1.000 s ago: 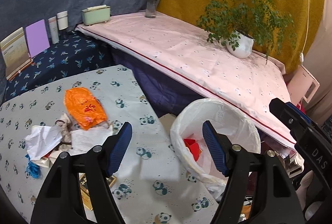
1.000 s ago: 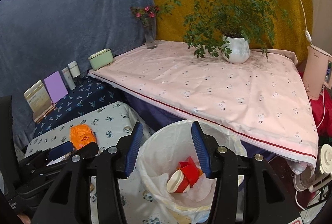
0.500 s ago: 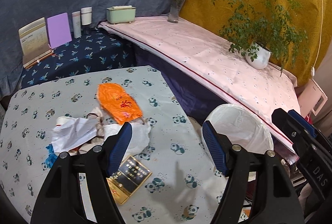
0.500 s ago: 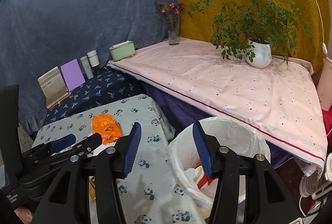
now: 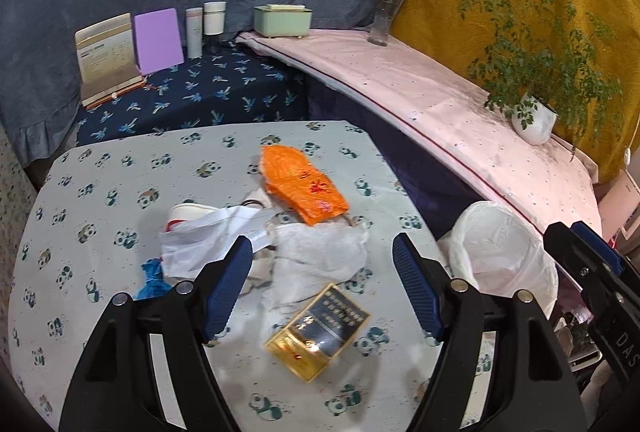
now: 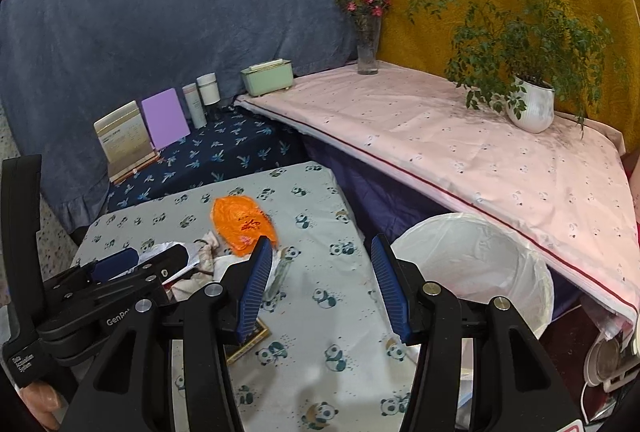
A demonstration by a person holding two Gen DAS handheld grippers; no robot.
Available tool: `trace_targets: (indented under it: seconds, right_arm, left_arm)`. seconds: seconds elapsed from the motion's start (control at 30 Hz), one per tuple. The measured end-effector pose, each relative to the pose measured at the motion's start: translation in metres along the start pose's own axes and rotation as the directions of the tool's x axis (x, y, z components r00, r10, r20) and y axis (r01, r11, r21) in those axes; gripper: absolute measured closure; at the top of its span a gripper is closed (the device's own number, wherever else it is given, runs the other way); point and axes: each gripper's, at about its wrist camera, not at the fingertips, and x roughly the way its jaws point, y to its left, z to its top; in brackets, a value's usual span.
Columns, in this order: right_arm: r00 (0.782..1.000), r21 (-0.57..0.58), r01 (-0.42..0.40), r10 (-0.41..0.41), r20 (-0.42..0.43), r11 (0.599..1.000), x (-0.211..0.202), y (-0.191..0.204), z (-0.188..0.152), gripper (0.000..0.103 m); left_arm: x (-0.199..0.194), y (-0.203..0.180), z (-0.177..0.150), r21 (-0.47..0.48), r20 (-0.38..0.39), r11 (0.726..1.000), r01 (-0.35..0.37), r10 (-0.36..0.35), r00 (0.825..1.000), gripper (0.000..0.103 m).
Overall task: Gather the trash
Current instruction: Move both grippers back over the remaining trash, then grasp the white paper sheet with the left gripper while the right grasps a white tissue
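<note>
Trash lies on the panda-print table (image 5: 120,191): an orange plastic bag (image 5: 302,183), a white plastic bag (image 5: 208,240), a crumpled white tissue (image 5: 320,256), a blue scrap (image 5: 154,278) and a gold and black box (image 5: 318,330). My left gripper (image 5: 322,286) is open and empty, hovering above the tissue and box. The white-lined bin (image 5: 500,252) stands at the table's right edge. In the right wrist view my right gripper (image 6: 320,286) is open and empty over the table between the orange bag (image 6: 242,224) and the bin (image 6: 476,272). The left gripper (image 6: 140,264) shows at the left.
A pink-covered table (image 5: 440,99) holds a potted plant (image 5: 536,115), a flower vase (image 5: 382,19) and a green box (image 5: 282,19). A dark blue surface (image 5: 192,95) at the back carries a booklet, a purple card and two bottles.
Both grippers have swung left, away from above the bin toward the trash pile on the panda table. The bin has shifted to the right in both views. Both stay open.
</note>
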Motion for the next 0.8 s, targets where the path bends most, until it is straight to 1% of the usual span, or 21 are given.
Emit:
trace_targets:
  seconds: [0.2,0.47,0.63,0.67,0.8]
  right_arm:
    - [0.999,-0.024,-0.029,0.028,-0.037,0.999,0.011,0.021,-0.009,0.052]
    - [0.994,-0.051,-0.056,0.051,-0.096,0.997,0.03,0.043,-0.023,0.052]
    - [0.991,-0.066,-0.067,0.059,-0.124,0.996,0.044,0.054,-0.029,0.052]
    - [0.99,-0.069,-0.07,0.061,-0.128,0.995,0.047,0.056,-0.03,0.052]
    - [0.985,-0.082,-0.083,0.07,-0.156,0.993,0.063,0.067,-0.035,0.052]
  left_arm:
    - [0.001,0.027,-0.005,-0.022,-0.011,0.999,-0.047,0.046,0.999,0.029]
    - [0.008,0.06,-0.013,-0.047,-0.038,0.994,-0.101,0.1,0.994,0.027]
    - [0.015,0.082,-0.016,-0.079,-0.059,0.99,-0.118,0.113,0.992,0.026]
    - [0.016,0.087,-0.016,-0.085,-0.062,0.989,-0.122,0.117,0.991,0.024]
    - [0.022,0.097,-0.017,-0.091,-0.069,0.988,-0.126,0.12,0.99,0.022]
